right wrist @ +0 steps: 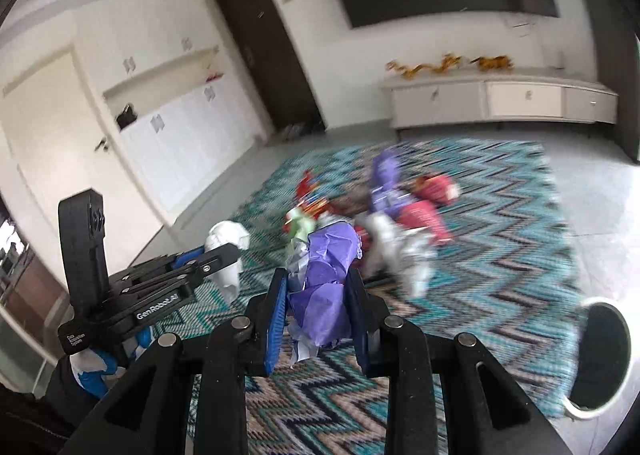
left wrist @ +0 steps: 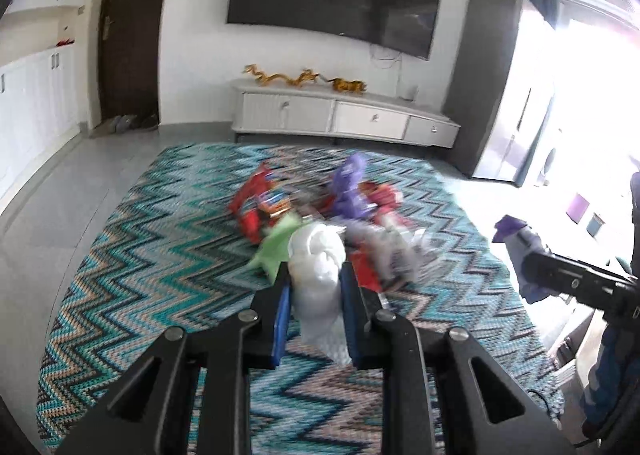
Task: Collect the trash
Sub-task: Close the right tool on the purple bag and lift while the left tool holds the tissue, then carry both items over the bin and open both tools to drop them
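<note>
I am holding a white paper wad point(left wrist: 316, 271) clamped between the fingers of my left gripper point(left wrist: 315, 279), and a purple paper wad point(right wrist: 326, 287) clamped between the fingers of my right gripper point(right wrist: 320, 287); both wads are hanging above the rug point(left wrist: 160, 255), not resting on it. Just beyond them the rest of the trash pile point(left wrist: 320, 203) is lying on the rug: red wrappers, a purple bag, a green scrap, crumpled silvery plastic. A white bin point(right wrist: 600, 355) with a dark opening is standing at the right edge of the right wrist view, near the rug's border. I judge the risk is in the carry: the wads are soft and bulging past the fingers, so a fast swing could be shaking loose a trailing flap, or the white one could be slipping out before reaching the bin.
</note>
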